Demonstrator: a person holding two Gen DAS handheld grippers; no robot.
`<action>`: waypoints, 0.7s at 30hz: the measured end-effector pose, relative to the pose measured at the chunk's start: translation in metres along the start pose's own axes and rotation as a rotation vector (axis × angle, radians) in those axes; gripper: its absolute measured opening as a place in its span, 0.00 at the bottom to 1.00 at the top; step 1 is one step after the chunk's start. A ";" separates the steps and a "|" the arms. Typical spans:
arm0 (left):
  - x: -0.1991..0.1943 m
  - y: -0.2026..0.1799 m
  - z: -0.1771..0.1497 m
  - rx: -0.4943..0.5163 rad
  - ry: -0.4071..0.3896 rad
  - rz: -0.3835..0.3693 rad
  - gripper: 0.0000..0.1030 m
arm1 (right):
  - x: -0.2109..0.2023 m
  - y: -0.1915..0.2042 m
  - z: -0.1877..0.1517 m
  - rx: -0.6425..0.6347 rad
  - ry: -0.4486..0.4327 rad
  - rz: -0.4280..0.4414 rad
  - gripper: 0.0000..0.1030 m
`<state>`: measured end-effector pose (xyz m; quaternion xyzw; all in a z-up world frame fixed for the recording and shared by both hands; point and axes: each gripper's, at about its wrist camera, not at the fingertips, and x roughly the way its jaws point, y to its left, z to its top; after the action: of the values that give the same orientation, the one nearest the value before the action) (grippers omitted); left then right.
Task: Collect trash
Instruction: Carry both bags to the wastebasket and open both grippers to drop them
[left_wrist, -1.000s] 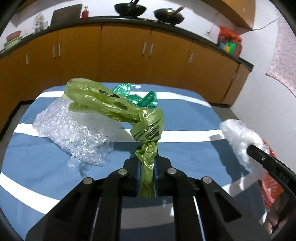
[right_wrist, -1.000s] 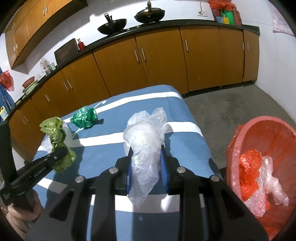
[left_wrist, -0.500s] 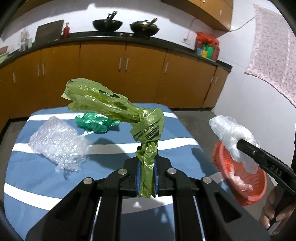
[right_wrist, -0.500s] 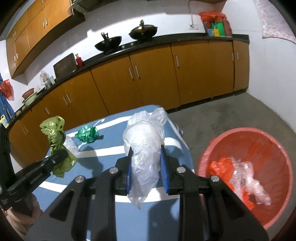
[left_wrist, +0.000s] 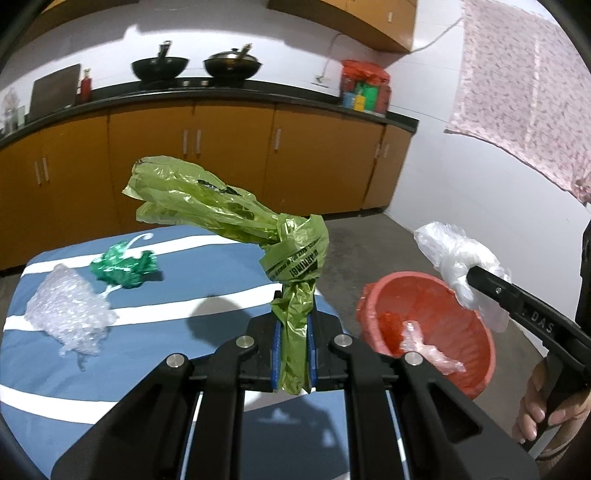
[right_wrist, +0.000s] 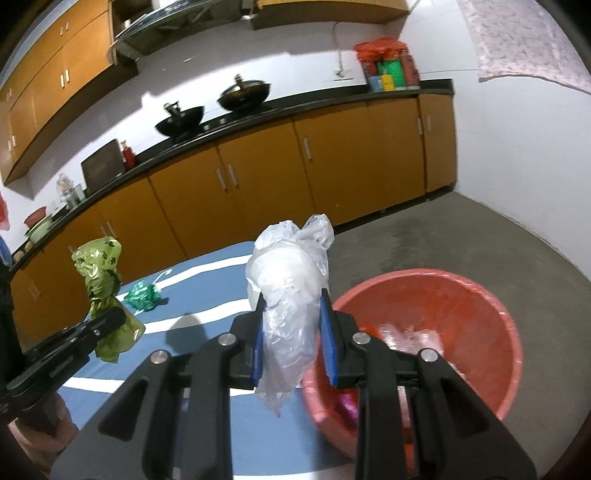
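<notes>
Upright, olive bag (left_wrist: 291, 280) in left gripper (left_wrist: 292, 354), top tilted left.

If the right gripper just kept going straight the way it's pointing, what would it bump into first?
Probably the red basin on the floor. The right gripper, shut on a clear plastic bag, tilts downward with the basin's rim just ahead and to its right. Depth is hard to judge; it might skim past the near rim.

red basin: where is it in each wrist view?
Left wrist: red basin sits right of centre, on the floor beyond the table's right edge, under the clear bag in the right gripper.
Right wrist: red basin fills the lower right, partly behind the right gripper.
Shared landmark: the dark green crumpled wrapper on the striped blue table.
</notes>
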<state>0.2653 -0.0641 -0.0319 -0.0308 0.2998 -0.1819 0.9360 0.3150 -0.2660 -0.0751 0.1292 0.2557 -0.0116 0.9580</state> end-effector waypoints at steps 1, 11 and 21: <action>0.002 -0.005 0.000 0.005 0.002 -0.008 0.11 | -0.002 -0.006 0.000 0.005 -0.003 -0.008 0.25; 0.020 -0.054 -0.002 0.063 0.027 -0.101 0.11 | -0.018 -0.062 0.000 0.047 -0.021 -0.093 0.25; 0.035 -0.081 -0.008 0.099 0.065 -0.166 0.11 | -0.018 -0.086 -0.006 0.077 -0.018 -0.135 0.25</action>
<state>0.2609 -0.1514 -0.0438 -0.0032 0.3168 -0.2742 0.9080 0.2891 -0.3484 -0.0926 0.1480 0.2544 -0.0872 0.9517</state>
